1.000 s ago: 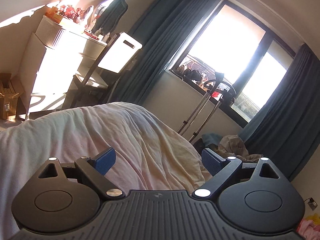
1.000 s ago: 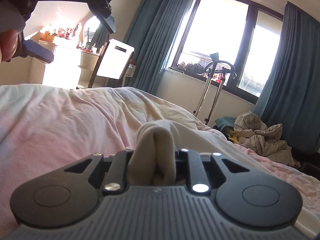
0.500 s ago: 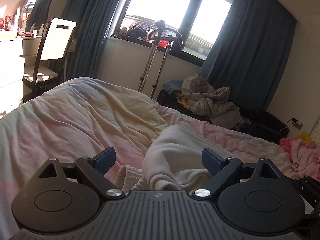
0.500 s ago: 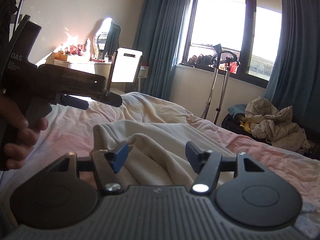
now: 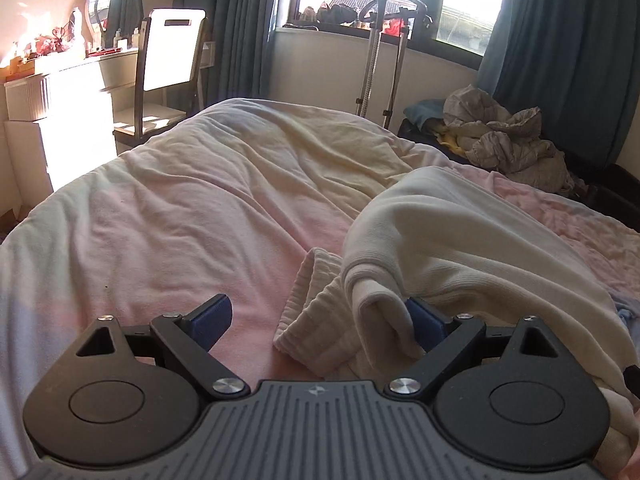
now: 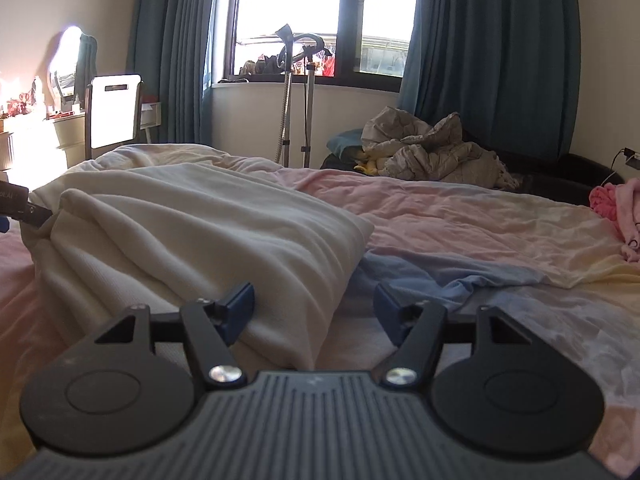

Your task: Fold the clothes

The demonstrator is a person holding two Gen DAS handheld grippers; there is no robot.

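Here, cream garment [image 5: 460,240] between parted jaws.

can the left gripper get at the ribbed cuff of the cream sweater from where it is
Probably yes. The left gripper is open, and the ribbed cuff lies on the pink duvet between its fingers, with nothing covering it.

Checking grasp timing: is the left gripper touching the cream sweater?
Touching. In the left wrist view, the left gripper is open, and the cream sweater fold presses against its right finger pad.
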